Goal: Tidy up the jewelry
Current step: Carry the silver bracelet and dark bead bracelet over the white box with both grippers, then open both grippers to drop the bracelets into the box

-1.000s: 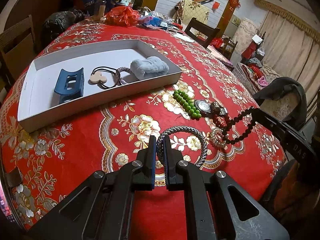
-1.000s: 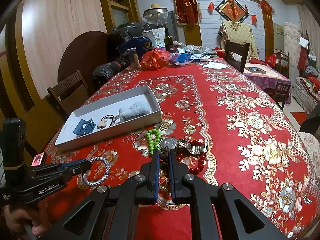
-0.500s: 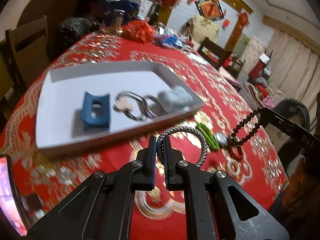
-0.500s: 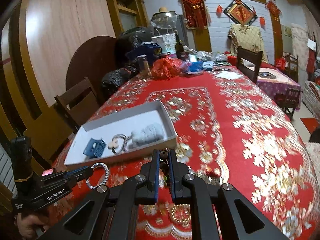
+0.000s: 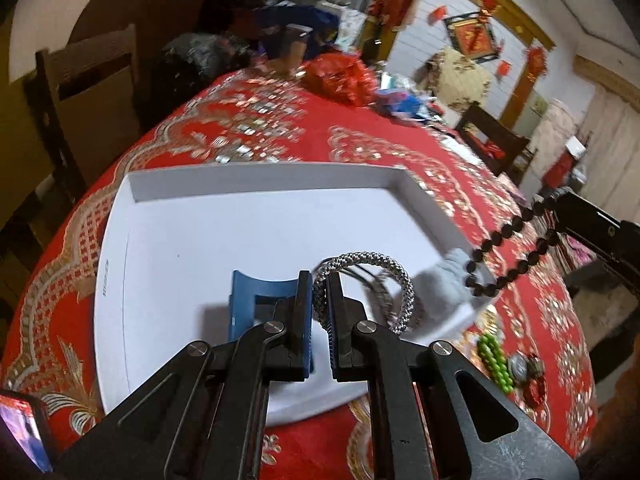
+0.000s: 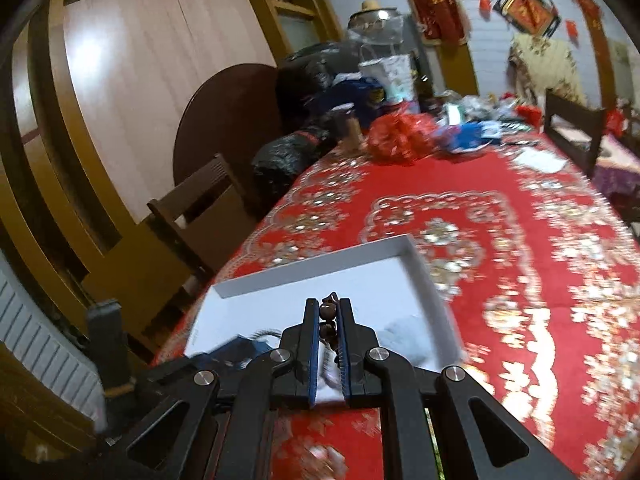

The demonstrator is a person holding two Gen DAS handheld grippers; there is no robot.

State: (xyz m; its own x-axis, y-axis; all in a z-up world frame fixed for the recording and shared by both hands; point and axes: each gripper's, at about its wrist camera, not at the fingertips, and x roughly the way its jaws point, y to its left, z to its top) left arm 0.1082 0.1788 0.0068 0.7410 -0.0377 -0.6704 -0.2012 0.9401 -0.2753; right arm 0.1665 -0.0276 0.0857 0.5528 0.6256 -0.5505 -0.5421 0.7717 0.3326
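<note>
Red patterned tablecloth (image 5: 360,148) below. Left gripper (image 5: 319,304) clamped on braided bracelet (image 5: 400,280); right gripper (image 6: 329,336) clamped on dark bead strand (image 5: 508,248). White tray (image 5: 260,178) directly ahead, beneath. Risk: strand snagging tray wall, tangling on release.

My tray (image 5: 256,178) lay on the surface (image 5: 360,136), filling the middle of the left wrist frame. In it, a hair clip (image 5: 244,300) sat at lower centre, just left of my left tool (image 5: 319,312), with hair ties (image 5: 374,286) and a folded cloth (image 5: 450,280) further right. The braided bracelet (image 5: 402,280) hung in my left tool above them. At right, the bead string (image 5: 508,244) dangled from my right tool (image 6: 329,336) over the tray's right edge. Beyond it, lower right, more beads (image 5: 494,360) and a watch (image 5: 520,366) lay on the surface.
</note>
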